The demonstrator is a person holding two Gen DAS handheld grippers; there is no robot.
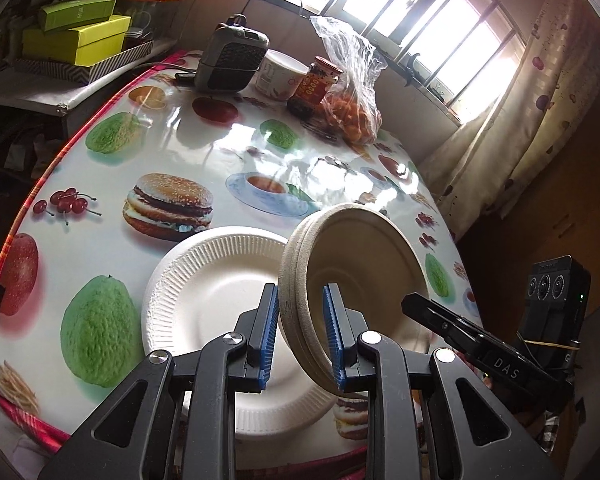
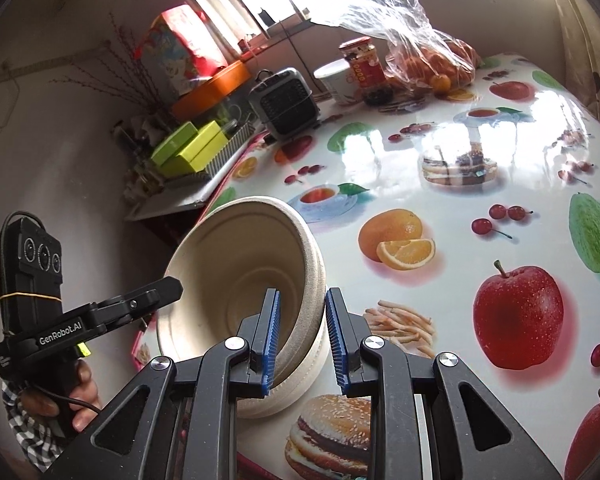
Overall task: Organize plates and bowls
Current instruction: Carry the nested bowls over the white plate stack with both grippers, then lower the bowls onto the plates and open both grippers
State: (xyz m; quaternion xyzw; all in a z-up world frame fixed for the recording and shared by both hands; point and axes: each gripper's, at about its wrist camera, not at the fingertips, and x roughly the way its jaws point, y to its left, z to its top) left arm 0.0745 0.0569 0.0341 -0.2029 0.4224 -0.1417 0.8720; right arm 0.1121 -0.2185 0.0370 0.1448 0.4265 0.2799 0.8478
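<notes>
Stack of beige pulp bowls (image 1: 340, 280): tilted, lifted above the fruit-print tablecloth (image 1: 204, 148), rim pinched on opposite sides by the left gripper (image 1: 302, 334) and the right gripper (image 2: 302, 340), both narrow. White paper plate (image 1: 220, 300): flat on the cloth beneath, left view only. Hand (image 2: 80, 392) on the left tool's grip: right view only.

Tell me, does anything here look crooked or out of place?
Yes: the stack of beige bowls is tipped up on its side rather than sitting flat, pinched at opposite rims by the left gripper and the right gripper. It hangs tilted above the white paper plate on the table. Nothing looks spilled or broken.
</notes>
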